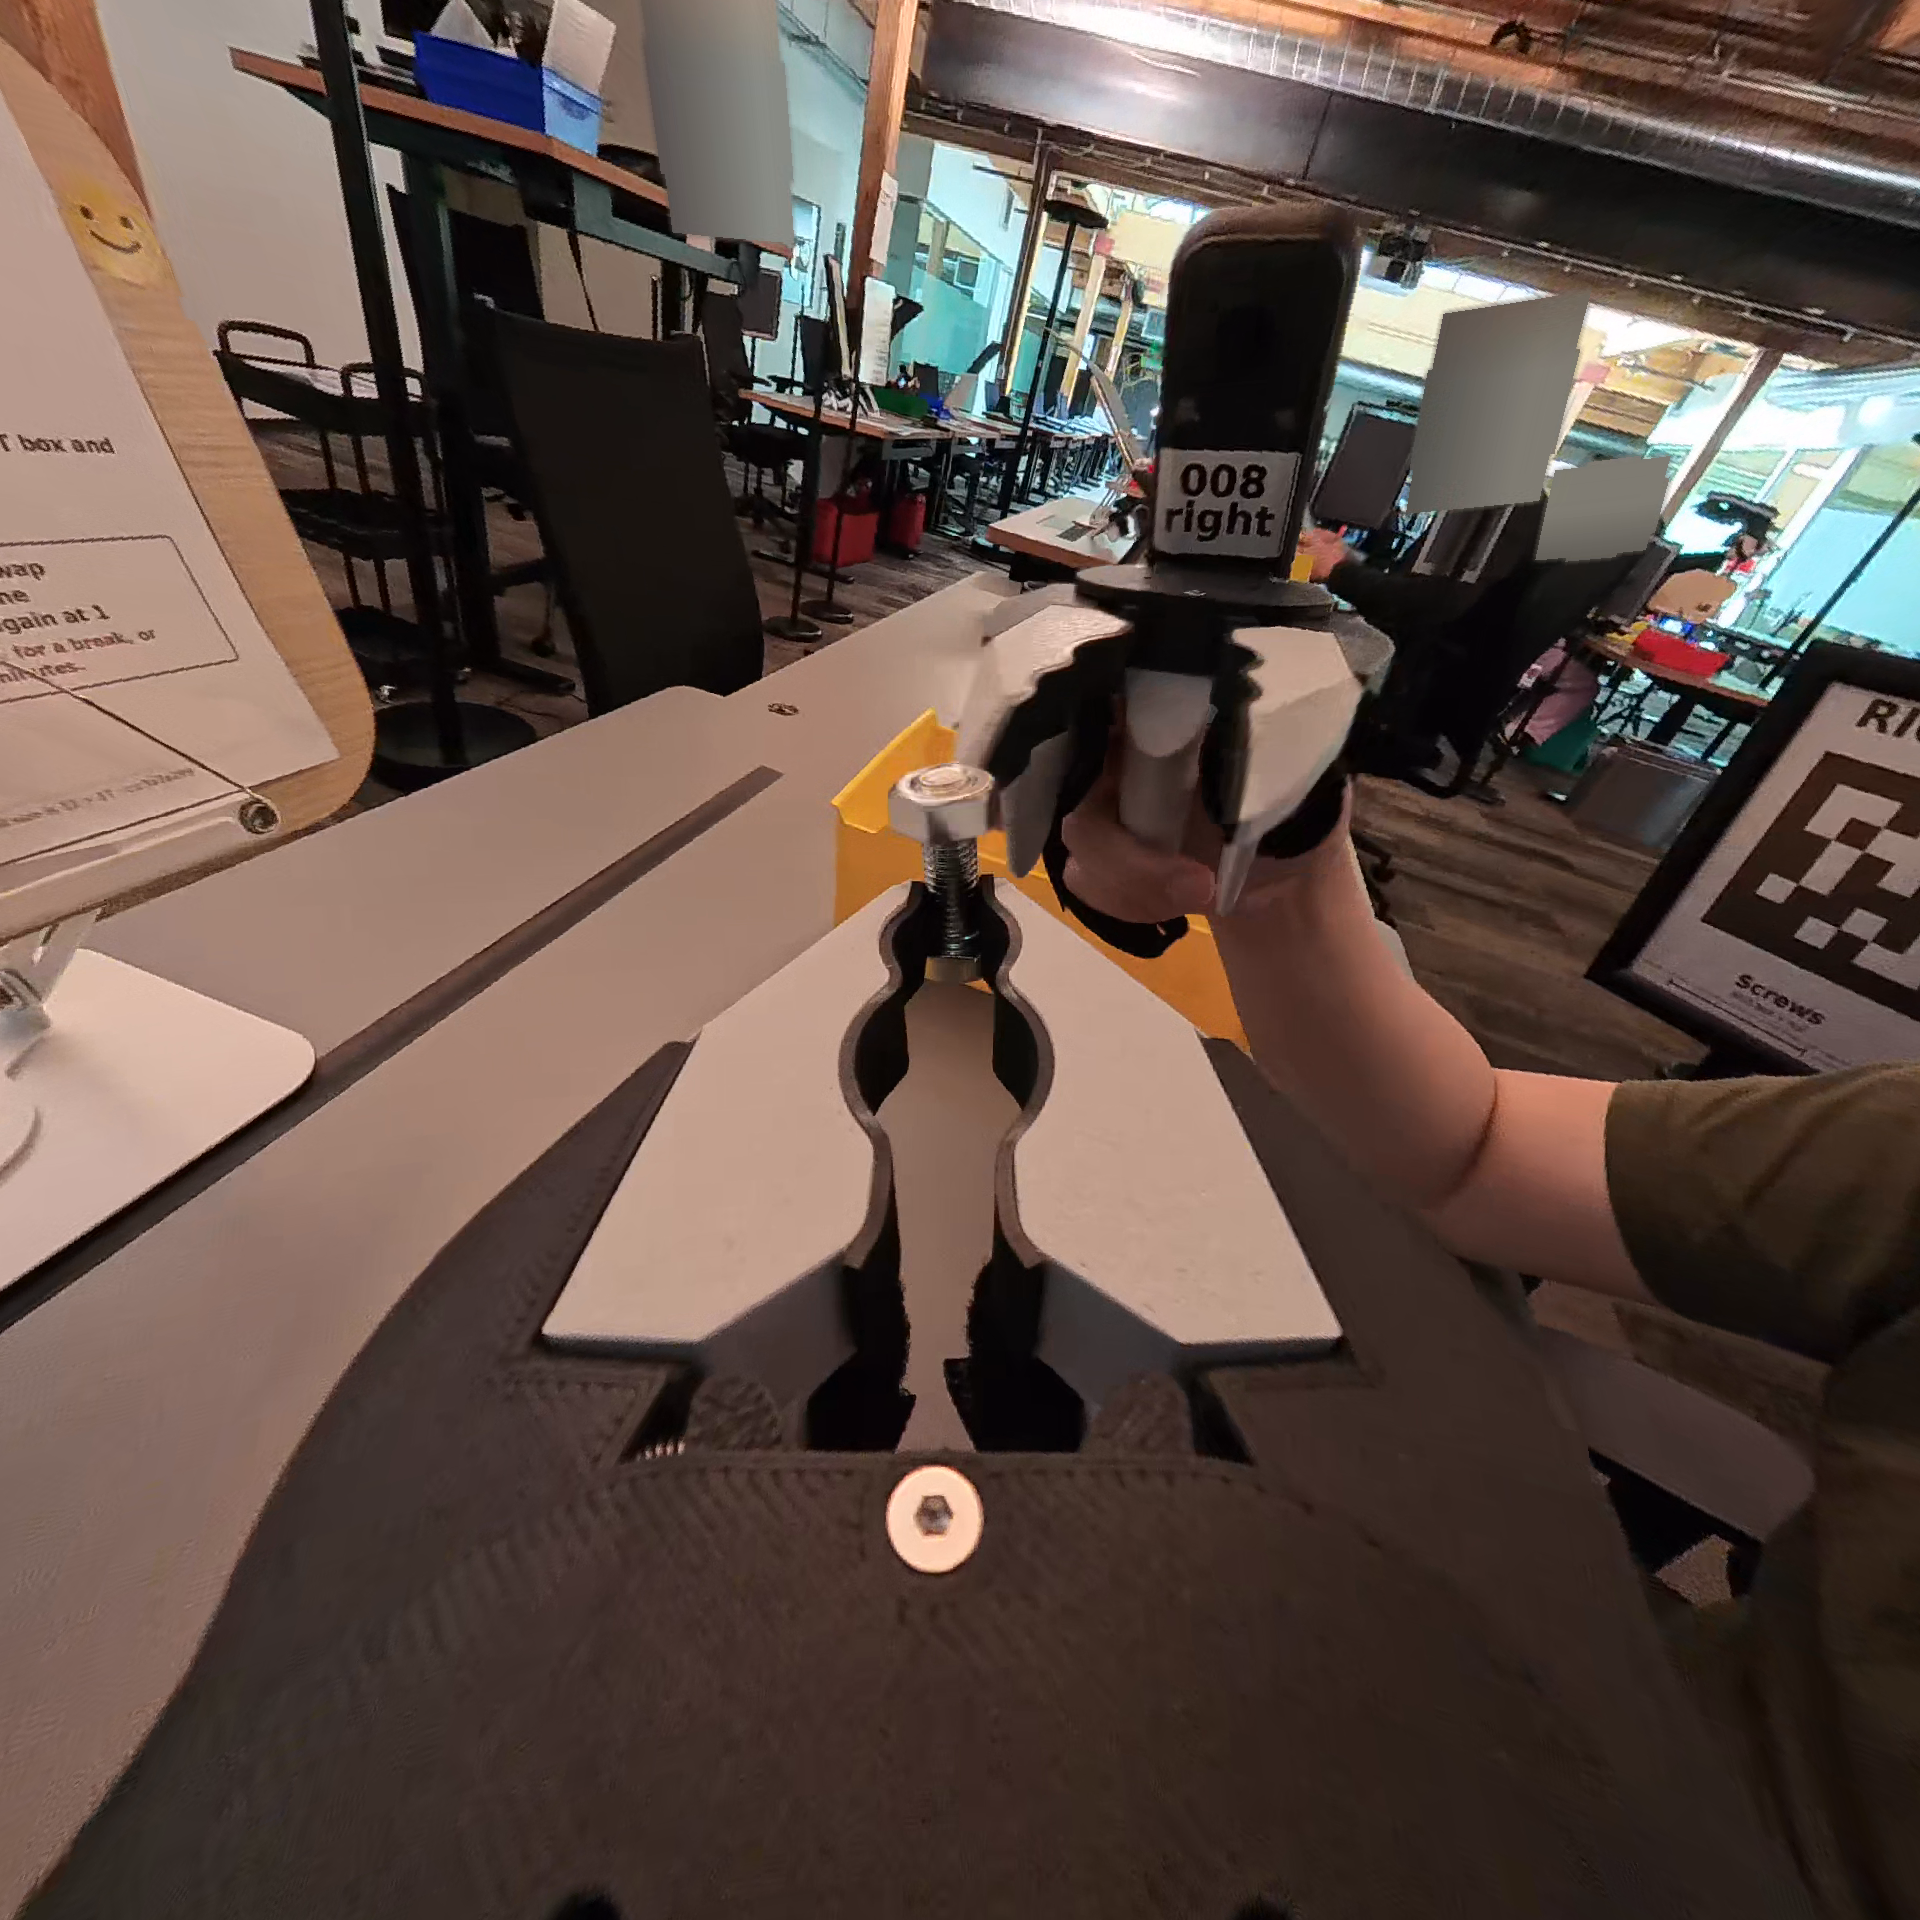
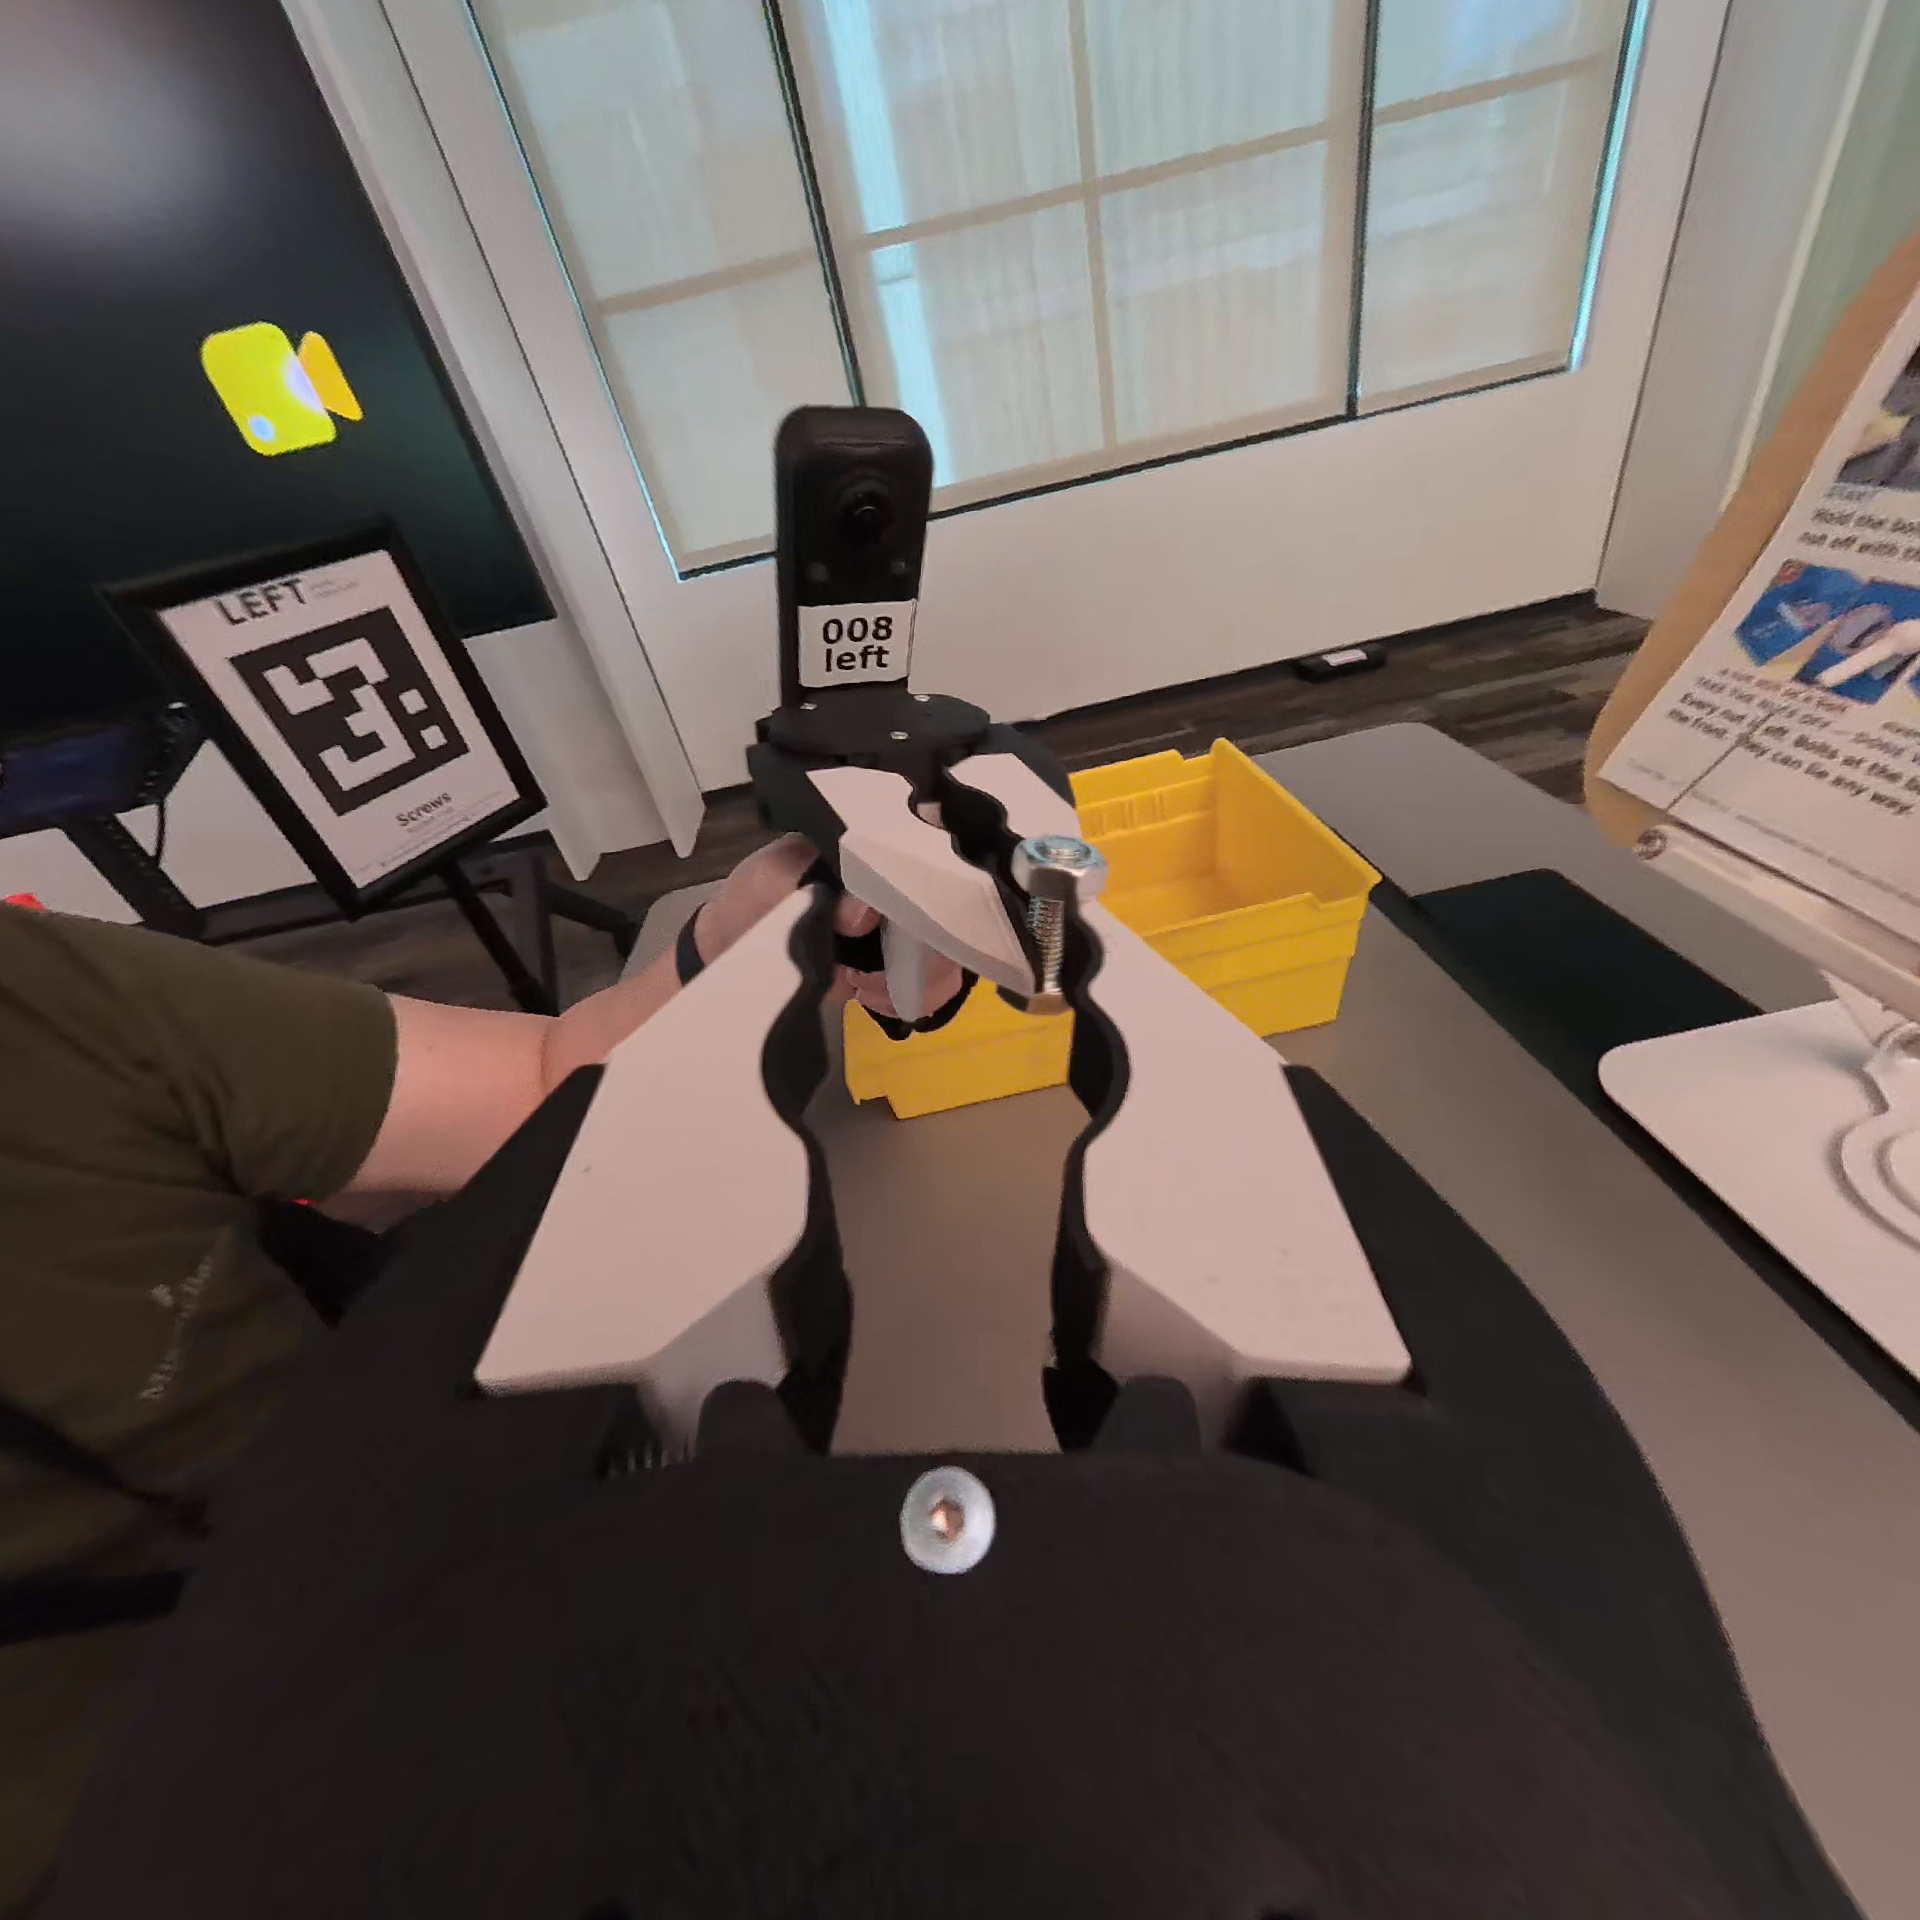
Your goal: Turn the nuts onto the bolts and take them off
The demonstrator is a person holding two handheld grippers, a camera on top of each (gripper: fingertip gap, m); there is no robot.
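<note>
Fingers point(image 1: 831, 1039) of left gripper point(image 1: 948, 935) pinch upright bolt point(image 1: 943, 873).

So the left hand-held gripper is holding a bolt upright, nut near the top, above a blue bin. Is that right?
Nearly. The left hand-held gripper does hold the bolt upright with the nut near the top, but the bin behind it is yellow, not blue, as the right wrist view shows.

left gripper point(image 1: 951, 935): closed, level | right gripper point(image 2: 940, 956): parted, facing left gripper
</note>
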